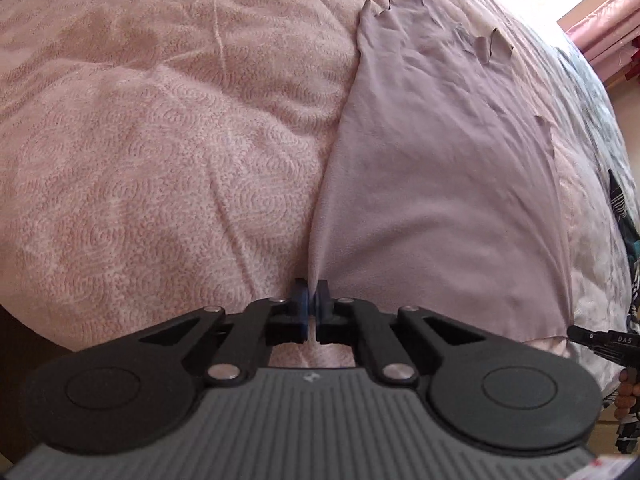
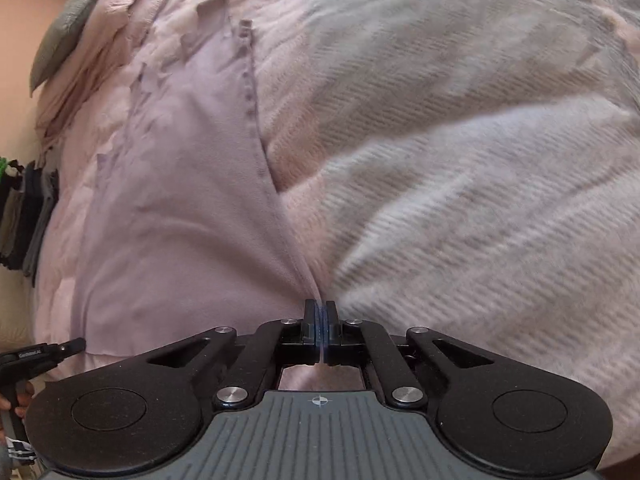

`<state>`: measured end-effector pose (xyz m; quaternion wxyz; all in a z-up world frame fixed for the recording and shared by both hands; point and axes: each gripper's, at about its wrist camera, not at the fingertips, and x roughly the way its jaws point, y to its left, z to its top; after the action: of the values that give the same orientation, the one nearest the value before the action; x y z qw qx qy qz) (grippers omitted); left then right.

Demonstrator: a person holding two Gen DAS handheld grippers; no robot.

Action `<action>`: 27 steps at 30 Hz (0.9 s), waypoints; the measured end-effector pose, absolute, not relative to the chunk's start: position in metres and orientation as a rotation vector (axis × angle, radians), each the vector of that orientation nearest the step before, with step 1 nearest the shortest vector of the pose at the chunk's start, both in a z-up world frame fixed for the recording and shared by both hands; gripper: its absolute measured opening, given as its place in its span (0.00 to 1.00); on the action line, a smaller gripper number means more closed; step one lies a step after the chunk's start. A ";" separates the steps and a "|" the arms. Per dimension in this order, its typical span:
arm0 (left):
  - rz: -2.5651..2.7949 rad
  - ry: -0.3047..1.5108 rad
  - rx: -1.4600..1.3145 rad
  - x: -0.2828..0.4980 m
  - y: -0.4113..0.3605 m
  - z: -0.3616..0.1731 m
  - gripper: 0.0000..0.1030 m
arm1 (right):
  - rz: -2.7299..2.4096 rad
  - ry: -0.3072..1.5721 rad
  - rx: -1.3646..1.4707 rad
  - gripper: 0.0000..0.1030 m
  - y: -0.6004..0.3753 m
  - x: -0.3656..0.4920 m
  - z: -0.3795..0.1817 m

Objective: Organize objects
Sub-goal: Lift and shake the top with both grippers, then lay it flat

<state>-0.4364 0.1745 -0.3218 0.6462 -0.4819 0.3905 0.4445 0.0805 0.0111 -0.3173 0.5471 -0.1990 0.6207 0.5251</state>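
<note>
We see one mauve garment (image 1: 432, 184) spread flat on a bed, over one pink textured blanket (image 1: 160, 168) that fills most of both views. In the left wrist view the garment lies in the right half of the frame, running from the tongs at the bottom centre up to the upper right, where its torn-looking far edge ends in a few ragged flaps. In the right wrist view the same garment sits in the left half of the frame, its hemmed edge running from upper centre down to the tongs.

We count two tongs. The left tongs (image 1: 311, 300) have their blue pads pressed nearly together, pinching the near left corner of the garment, with the fabric drawn up taut into the pinch. The right tongs (image 2: 321, 312) are pressed together on the garment's near right corner, a thin fold of fabric caught between the pads.

Each view catches the other tool at its edge: the right tongs show at the lower right of the left wrist view, and the left tongs at the lower left of the right wrist view, each with fingers of one hand (image 2: 16, 396) wrapped around the handle.

At the upper left of the right wrist view we see one grey pillow (image 2: 68, 32) on the bed. At the upper right of the left wrist view one pink curtain (image 1: 600, 28) hangs beside a bright window.
</note>
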 end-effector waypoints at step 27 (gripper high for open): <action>0.771 0.879 -0.791 -0.264 0.377 -0.332 0.06 | 1.524 0.865 -0.786 0.14 0.299 -0.038 -0.314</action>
<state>-0.2640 0.3774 -0.3322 0.7611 -0.3633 0.4041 0.3542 -0.0382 0.2990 -0.3139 0.5732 -0.3353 0.3692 0.6501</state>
